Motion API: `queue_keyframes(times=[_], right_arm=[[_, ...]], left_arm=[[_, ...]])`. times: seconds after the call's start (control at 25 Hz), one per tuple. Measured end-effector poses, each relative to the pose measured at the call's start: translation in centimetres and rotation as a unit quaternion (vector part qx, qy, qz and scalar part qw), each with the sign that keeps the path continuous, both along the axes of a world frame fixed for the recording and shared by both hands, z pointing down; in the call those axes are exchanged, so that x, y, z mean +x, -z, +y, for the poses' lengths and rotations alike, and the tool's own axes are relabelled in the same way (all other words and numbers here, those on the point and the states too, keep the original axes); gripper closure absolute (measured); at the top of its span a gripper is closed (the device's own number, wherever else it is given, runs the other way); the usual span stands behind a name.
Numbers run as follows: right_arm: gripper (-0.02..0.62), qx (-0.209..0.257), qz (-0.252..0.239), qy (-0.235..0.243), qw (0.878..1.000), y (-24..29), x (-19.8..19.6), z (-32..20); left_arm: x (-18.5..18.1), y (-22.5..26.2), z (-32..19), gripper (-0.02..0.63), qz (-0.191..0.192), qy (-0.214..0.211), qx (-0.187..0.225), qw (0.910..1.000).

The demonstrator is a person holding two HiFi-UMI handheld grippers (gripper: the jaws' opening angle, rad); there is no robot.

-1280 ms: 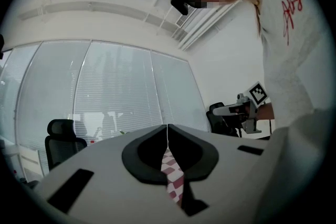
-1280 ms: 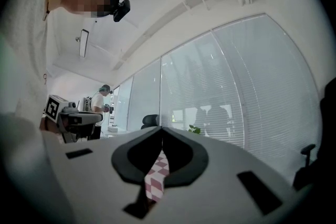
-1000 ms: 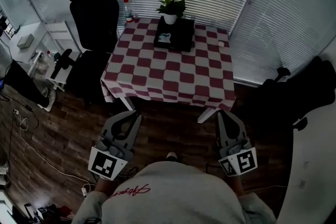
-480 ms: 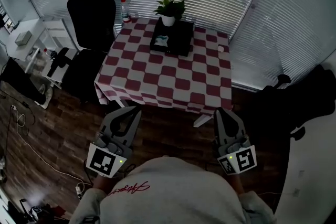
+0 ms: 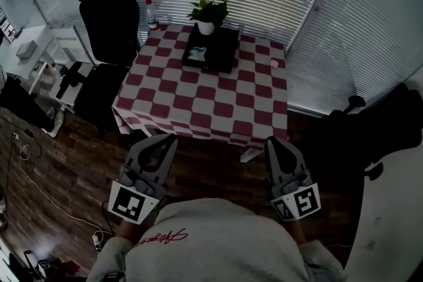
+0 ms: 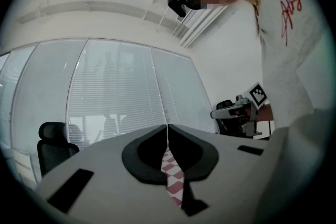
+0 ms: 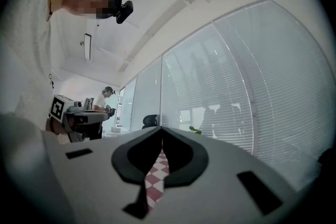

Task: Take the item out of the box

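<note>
Checkered table [image 5: 205,99] w/ black box [image 5: 223,55] ahead; L gripper [image 5: 170,138], R gripper [image 5: 271,141] jaws pressed together, empty.

Red-and-white checked table [image 5: 205,102] with black box [image 5: 223,53], bottle [image 5: 151,14] and potted plant [image 5: 207,15] at its far edge.

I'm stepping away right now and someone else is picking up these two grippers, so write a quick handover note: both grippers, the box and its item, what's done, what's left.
Left gripper: fingers shut, empty, held low, short of the table.
Right gripper: fingers shut, empty, held likewise.
Black box: open, on the table's far side, with a pale item inside. A potted plant stands at its far edge.
Done: nothing; the item is in the box.
Left: step up to the table, open a gripper, lift the item out.
</note>
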State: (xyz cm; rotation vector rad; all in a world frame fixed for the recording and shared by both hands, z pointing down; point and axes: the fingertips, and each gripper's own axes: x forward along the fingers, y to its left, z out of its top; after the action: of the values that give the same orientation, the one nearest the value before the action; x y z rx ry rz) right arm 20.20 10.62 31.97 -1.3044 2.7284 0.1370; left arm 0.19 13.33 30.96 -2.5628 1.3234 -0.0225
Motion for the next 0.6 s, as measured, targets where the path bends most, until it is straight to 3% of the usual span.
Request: queue_keyframes(times=[0.6], right_arm=[[0.584,0.001,-0.003,0.004,1.0,-0.3,-0.3,1.3]], left_arm=[[0.0,-0.8,1.2,0.588,0.007,-0.001,-0.004,1.0]])
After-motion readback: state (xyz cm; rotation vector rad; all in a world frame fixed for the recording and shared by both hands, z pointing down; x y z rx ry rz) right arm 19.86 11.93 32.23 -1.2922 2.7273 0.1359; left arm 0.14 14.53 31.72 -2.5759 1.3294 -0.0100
